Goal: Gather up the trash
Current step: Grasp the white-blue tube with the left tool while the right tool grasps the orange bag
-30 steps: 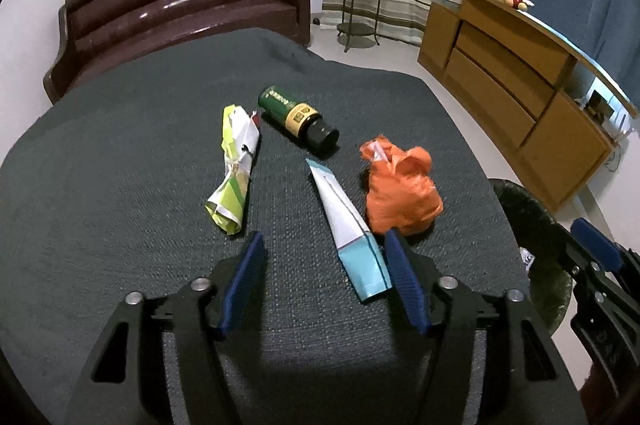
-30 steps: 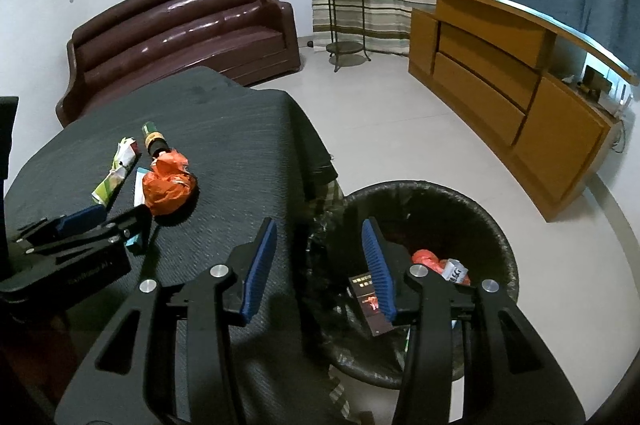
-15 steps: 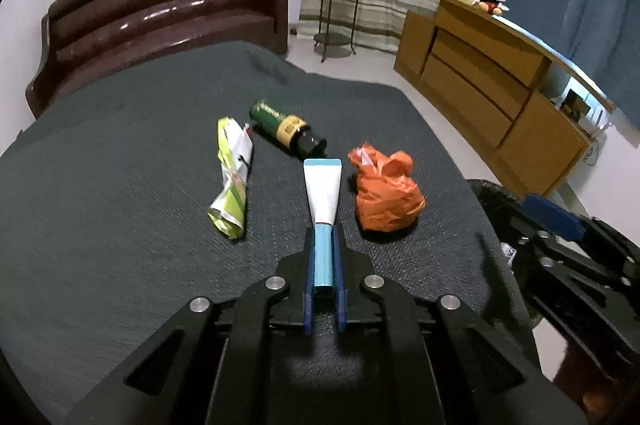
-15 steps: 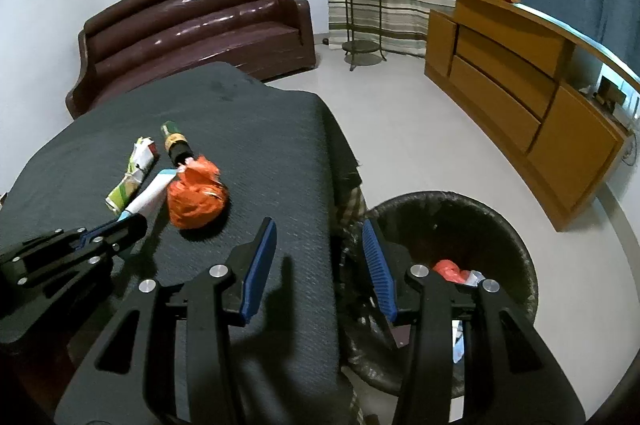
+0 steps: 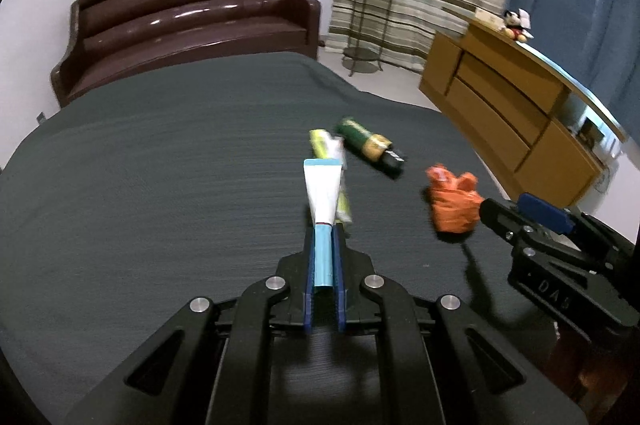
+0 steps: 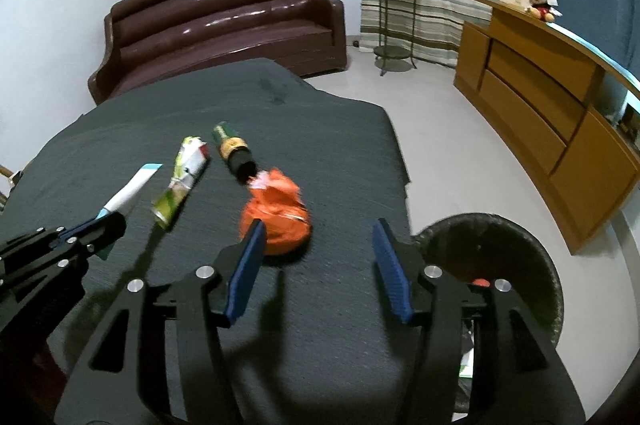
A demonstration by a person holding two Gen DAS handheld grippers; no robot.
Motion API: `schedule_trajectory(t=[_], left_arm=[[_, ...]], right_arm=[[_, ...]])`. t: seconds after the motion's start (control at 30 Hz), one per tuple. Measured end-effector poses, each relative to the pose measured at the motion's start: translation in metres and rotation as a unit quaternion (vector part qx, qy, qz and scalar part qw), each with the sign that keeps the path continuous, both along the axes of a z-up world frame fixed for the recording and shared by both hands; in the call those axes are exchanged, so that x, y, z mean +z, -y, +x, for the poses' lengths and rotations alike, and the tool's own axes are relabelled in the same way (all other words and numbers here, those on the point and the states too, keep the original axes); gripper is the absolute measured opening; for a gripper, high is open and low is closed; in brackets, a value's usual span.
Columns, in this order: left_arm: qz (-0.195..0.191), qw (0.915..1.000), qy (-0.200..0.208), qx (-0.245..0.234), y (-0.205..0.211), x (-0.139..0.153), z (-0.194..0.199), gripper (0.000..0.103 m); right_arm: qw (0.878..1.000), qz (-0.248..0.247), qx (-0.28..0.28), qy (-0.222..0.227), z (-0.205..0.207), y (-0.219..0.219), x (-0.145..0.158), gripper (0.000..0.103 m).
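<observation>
My left gripper (image 5: 323,253) pinches the tube (image 5: 322,197); only the right view shows my wide-open right gripper (image 6: 318,265) and the bin (image 6: 516,249) at 3 o'clock.

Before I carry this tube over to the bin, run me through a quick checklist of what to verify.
1. Left gripper shut on the tube: ok.
2. Tube lifted off the table: ok, its far end sticks up in the right wrist view.
3. Bin open and within sight beside the table: ok.
4. Right gripper free: ok, its jaws stand open and hold nothing.
5. Orange bag, wrapper and bottle left on the table: not ok, still to collect.
</observation>
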State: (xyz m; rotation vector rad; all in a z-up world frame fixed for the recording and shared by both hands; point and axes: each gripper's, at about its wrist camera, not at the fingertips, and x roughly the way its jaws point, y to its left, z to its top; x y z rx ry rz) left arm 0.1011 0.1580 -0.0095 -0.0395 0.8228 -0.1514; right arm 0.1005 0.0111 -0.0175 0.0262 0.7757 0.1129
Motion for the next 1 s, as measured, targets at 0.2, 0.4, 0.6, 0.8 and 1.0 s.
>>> schedule_trajectory(t=[0.2, 0.4, 0.6, 0.8, 1.0], left_arm=[[0.0, 0.9994, -0.002, 0.035, -0.03, -0.001, 0.005, 0.009], [-0.001, 0.9985, -0.007, 0.055, -0.048, -0.007, 0.009, 0.009], [-0.005, 0.9981, -0.013, 0.06, -0.052, -0.014, 0.01, 0.009], [-0.007, 0.9979, -0.013, 0.063, -0.056, -0.013, 0.01, 0.009], [-0.001, 0.998, -0.006, 0.064, -0.054, -0.012, 0.007, 0.009]], right_arm=[[1.0, -0.003, 0.01, -0.015, 0.015, -0.016, -0.006, 0.054], [0.999, -0.017, 0.009, -0.043, 0.028, -0.026, -0.016, 0.054], [0.998, -0.029, 0.009, -0.052, 0.03, -0.031, -0.019, 0.043], [0.998, -0.052, 0.015, -0.045, 0.027, -0.039, -0.02, 0.042], [0.998, -0.061, 0.017, -0.029, 0.018, -0.043, -0.017, 0.042]])
